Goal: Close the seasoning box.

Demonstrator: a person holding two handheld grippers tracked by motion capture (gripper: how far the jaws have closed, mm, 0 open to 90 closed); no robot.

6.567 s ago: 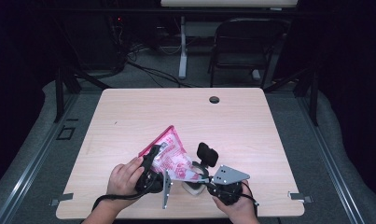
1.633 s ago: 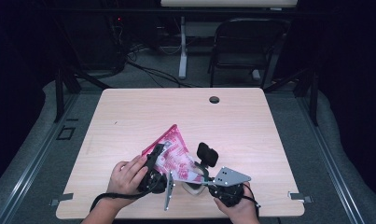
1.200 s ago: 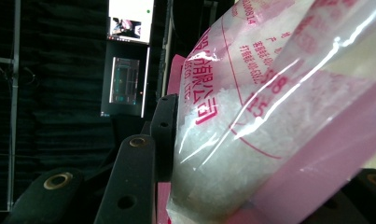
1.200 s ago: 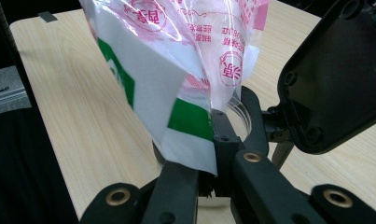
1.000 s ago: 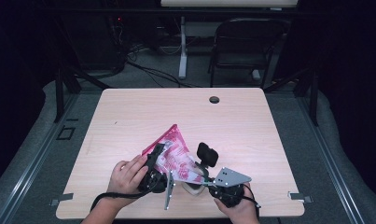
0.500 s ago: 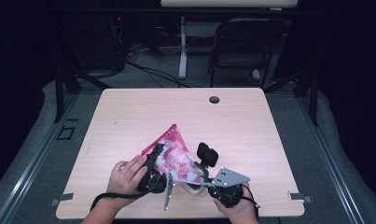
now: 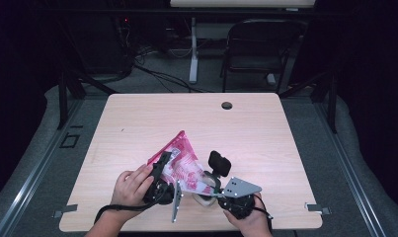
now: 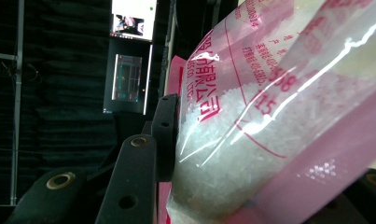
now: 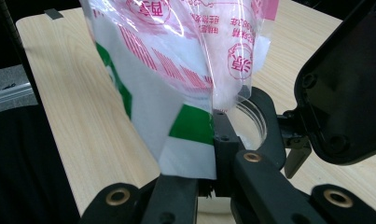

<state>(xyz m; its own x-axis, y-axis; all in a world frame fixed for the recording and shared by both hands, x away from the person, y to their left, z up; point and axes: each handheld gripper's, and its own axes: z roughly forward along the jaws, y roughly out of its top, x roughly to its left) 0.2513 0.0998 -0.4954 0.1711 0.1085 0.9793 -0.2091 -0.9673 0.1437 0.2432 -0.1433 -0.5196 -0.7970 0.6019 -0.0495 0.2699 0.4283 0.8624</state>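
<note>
Dark curtains and a black folding chair [image 7: 258,49] stand behind a pale wooden table [image 7: 137,123], whose far edge has a small round cable hole [image 7: 226,105].

Near the table's front edge, between the two hands, a pink-and-clear plastic bag [image 7: 182,165] is held up off the surface, one corner pointing away toward the middle of the table. It carries red printing and holds white granules, which the left gripper view shows heaped against the clear film [image 8: 251,140]. In the right gripper view the bag's lower part [image 9: 176,93] shows white and green panels and hangs just above a small round clear dish [image 9: 251,121] that sits on the wood.

The left gripper [image 7: 159,180] clamps the bag from the left; its jaws stand part way apart with the filled bag bulging between them, one black jaw pressed flat on the film. The right gripper [image 7: 218,190] has its jaws pinched tight together on the bag's lower edge, right beside the dish. A grey three-cornered plate [image 7: 242,187] tops the right gripper, and a black block [image 7: 219,163] rises just behind it.

The person's left hand [image 7: 132,185] and right hand [image 7: 251,219] come in from the near edge, a cable trailing from the left one.
</note>
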